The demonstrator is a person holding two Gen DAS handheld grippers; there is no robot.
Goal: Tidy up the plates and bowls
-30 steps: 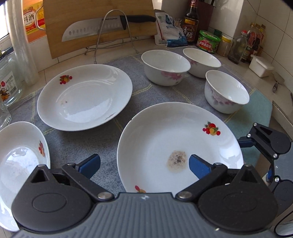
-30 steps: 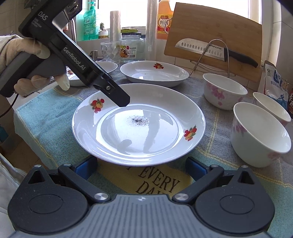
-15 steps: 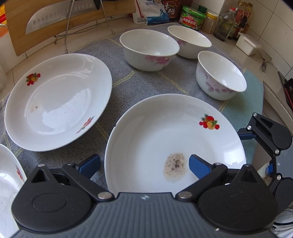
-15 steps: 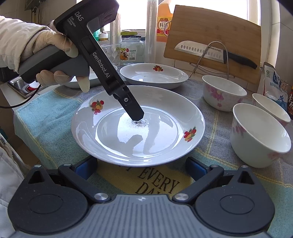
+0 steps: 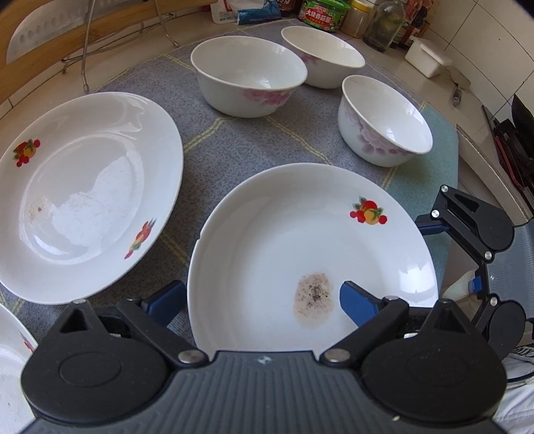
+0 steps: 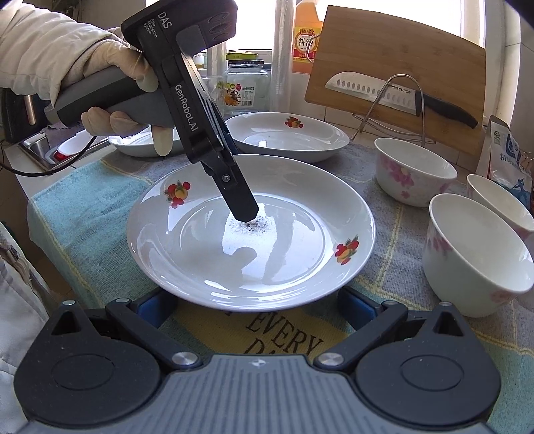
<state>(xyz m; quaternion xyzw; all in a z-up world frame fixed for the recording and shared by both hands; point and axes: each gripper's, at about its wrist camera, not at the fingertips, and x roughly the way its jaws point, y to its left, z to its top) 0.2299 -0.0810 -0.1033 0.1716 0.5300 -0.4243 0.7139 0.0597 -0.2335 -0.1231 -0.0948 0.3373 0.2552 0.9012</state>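
Note:
A white plate (image 5: 300, 240) with fruit prints and a dark stain lies on the towel, nearest both cameras. My left gripper (image 5: 260, 300) points steeply down over its rim. One blue pad is outside the rim and the other inside beside the stain. The jaws are closing, and neither pad presses on the rim. In the right wrist view its finger (image 6: 245, 210) reaches the stain on that plate (image 6: 200, 260). My right gripper (image 6: 255, 303) stands open at the plate's near edge, holding nothing. A second plate (image 5: 83, 200) and three flowered bowls (image 5: 248, 76) (image 5: 322, 55) (image 5: 383, 120) sit beyond.
A third plate (image 6: 133, 143) lies at the far left, behind a gloved hand (image 6: 110, 100). A cutting board (image 6: 400, 66) with a knife (image 6: 383, 95) leans behind a wire rack (image 6: 393, 106). Jars and bottles (image 5: 323, 15) line the tiled wall. The towel (image 6: 76, 217) covers the counter.
My left gripper tipped further down and came closer over the stained plate, its finger reaching the stain; its jaws narrowed a little. The right gripper stayed put.

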